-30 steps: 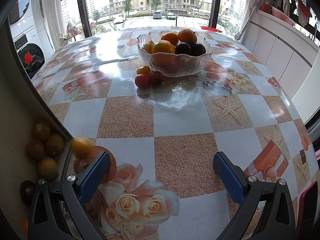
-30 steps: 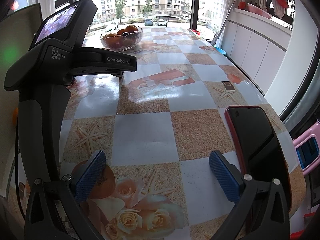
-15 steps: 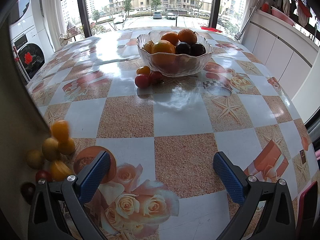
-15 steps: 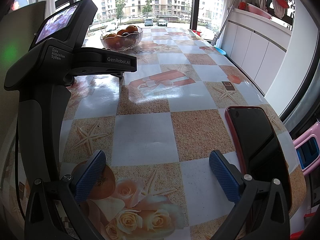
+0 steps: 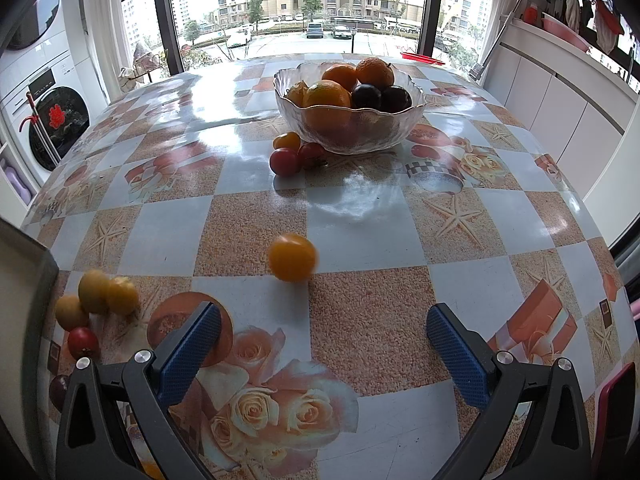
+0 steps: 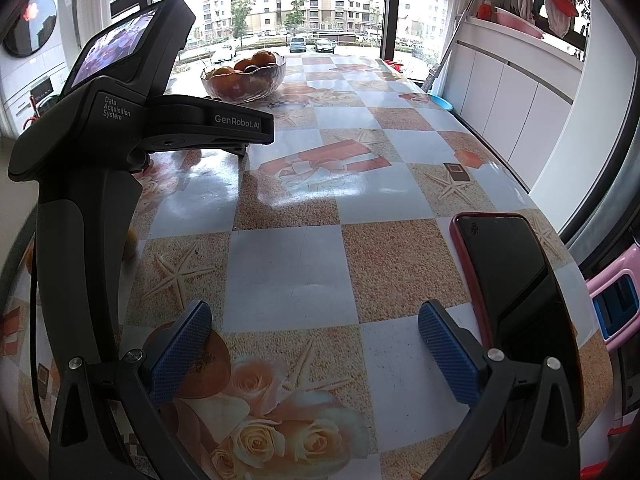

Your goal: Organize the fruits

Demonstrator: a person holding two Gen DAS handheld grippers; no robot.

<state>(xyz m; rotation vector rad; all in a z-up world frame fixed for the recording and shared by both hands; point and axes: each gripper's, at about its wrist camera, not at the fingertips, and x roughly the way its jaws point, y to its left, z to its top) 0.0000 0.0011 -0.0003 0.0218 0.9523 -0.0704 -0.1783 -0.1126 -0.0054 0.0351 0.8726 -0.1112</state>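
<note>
A glass bowl (image 5: 412,118) of oranges and dark plums stands at the table's far middle, with three cherry tomatoes (image 5: 285,161) just in front of it. One orange-yellow tomato (image 5: 292,257), blurred by motion, lies mid-table ahead of my left gripper (image 5: 324,350), which is open and holds nothing. Several small yellow fruits (image 5: 106,292), a red one (image 5: 83,342) and a dark one (image 5: 58,386) cluster at the near left edge. My right gripper (image 6: 314,354) is open over the tablecloth. The bowl (image 6: 243,76) shows far off in the right wrist view.
A grey tray or board edge (image 5: 24,320) rises at the near left. A red-cased phone (image 6: 516,284) lies right of my right gripper, near the table edge. The left gripper's black body (image 6: 120,140) fills the left of the right wrist view. White cabinets line the right wall.
The small fruits have spilled from the lifted tray at the left onto the table; one orange-yellow tomato has rolled out to mid-table. Both grippers have stayed still.
</note>
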